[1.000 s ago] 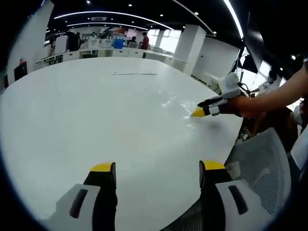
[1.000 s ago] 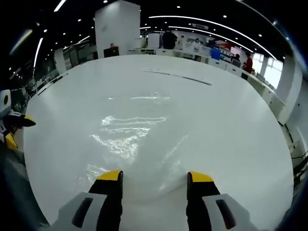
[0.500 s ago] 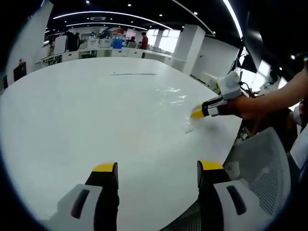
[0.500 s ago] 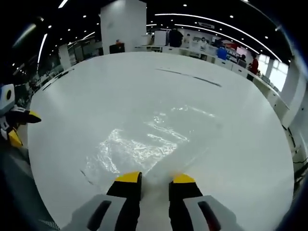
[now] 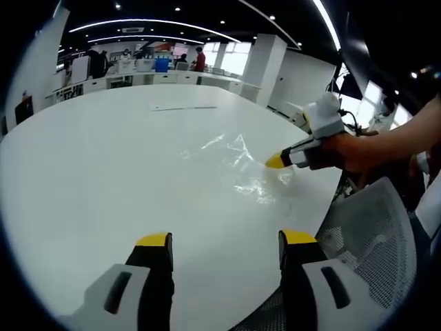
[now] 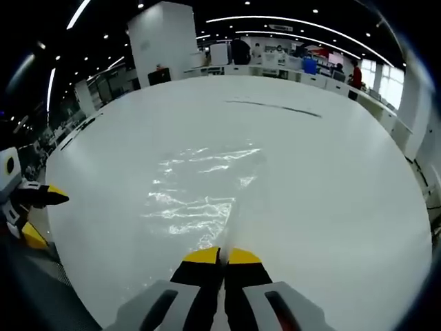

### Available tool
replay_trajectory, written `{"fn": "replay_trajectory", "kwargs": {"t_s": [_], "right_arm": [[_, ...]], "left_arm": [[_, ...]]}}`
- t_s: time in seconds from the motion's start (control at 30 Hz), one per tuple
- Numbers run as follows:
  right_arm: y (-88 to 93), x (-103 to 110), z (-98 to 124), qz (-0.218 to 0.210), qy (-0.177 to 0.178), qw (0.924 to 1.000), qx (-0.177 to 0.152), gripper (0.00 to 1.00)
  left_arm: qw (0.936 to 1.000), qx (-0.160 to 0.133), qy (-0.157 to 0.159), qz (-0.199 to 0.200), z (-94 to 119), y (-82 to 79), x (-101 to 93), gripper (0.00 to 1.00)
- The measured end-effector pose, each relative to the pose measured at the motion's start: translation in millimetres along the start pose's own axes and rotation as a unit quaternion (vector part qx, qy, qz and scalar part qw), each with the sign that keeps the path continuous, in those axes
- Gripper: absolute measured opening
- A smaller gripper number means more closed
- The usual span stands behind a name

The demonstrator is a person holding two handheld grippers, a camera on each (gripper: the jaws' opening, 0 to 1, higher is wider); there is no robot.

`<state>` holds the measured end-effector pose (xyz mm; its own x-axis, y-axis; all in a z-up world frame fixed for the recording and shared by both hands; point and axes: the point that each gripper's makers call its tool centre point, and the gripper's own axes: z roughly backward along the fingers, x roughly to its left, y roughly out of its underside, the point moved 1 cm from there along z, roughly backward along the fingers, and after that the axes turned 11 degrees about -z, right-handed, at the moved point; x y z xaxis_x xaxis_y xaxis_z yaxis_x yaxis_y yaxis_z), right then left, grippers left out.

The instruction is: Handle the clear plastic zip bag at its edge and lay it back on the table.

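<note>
Right gripper (image 6: 221,256) at lower centre of the right gripper view, yellow-tipped jaws pressed together on the near edge of the clear plastic zip bag (image 6: 200,186). Bag crinkled and glinting, spread from the jaw tips up toward mid-frame over the white table (image 6: 331,179), edge at the jaws raised slightly, far part apparently resting on the surface. Same grip seen in the left gripper view at right of centre: right gripper (image 5: 275,162) held in a hand (image 5: 344,152), tip clamped on the bag (image 5: 238,165), film rumpled and partly lifted just left of it. Left gripper (image 5: 224,241) at bottom of that view, jaws spread wide apart with nothing between them, hovering near the table's (image 5: 89,172) near edge, well apart from the bag. Left gripper (image 6: 31,210) also at the far left edge of the right gripper view, beside the table rim. Grey mesh chair (image 5: 365,241) at lower right of the left gripper view. Dark line (image 6: 275,107) across the far tabletop, upper centre.
</note>
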<state>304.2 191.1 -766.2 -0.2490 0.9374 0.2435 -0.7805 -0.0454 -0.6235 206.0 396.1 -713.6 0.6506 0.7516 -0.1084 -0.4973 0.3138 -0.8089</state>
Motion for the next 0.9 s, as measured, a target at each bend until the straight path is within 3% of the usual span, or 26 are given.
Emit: {"fn": "replay_trajectory", "kwargs": {"t_s": [0.9], "right_arm": [[-23.2, 53, 1, -0.066, -0.009, 0.9975, -0.024, 0.00]], "left_arm": [[0.9996, 0.000, -0.001, -0.027, 4, -5.0, -3.9, 0.60]]}}
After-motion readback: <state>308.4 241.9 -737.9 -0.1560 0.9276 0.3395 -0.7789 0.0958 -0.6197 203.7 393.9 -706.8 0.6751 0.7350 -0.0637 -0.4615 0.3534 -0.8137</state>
